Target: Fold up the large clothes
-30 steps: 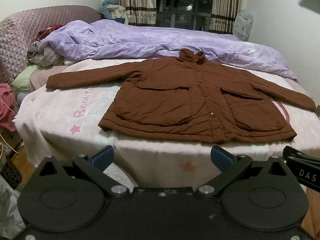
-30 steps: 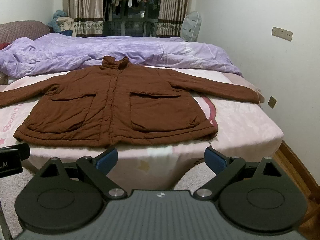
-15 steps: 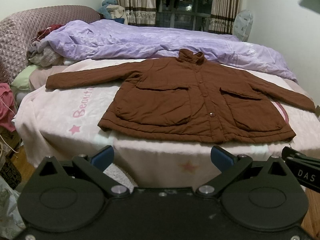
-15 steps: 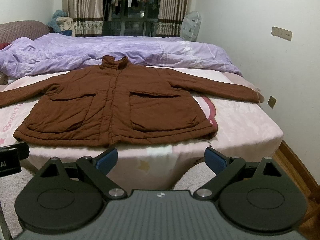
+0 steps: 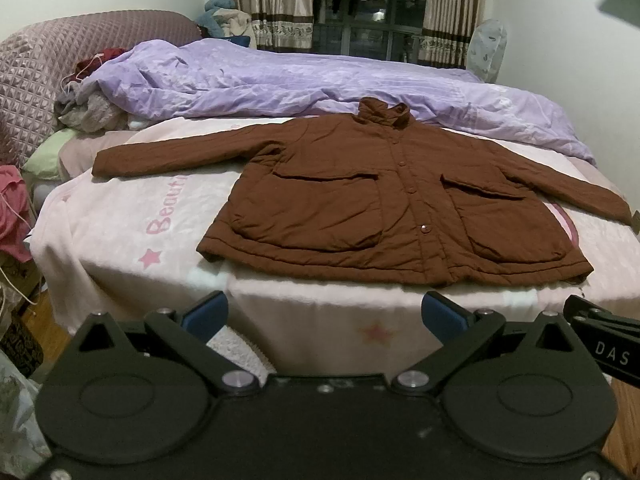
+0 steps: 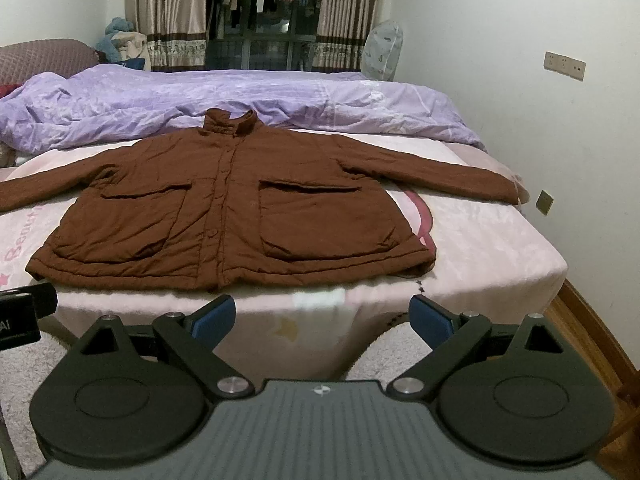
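Holding both grippers short of the foot of the bed point(image 5: 120, 248), we touch nothing. Our left gripper point(image 5: 325, 316) has its jaws spread wide apart, with only the pink sheet showing between the blue pads point(image 5: 206, 314). Our right gripper point(image 6: 322, 314) stands the same way, jaws wide apart and holding nothing.

Ahead of us the brown jacket point(image 5: 384, 208) lies flat on the pink sheet, front side up and buttoned, collar point(image 6: 230, 122) away from us and hem near the bed's front edge. Both sleeves are stretched out sideways. Its collar meets the rumpled purple duvet point(image 6: 280, 100) heaped across the far half of the bed. Curtains point(image 6: 168, 12) hang behind.
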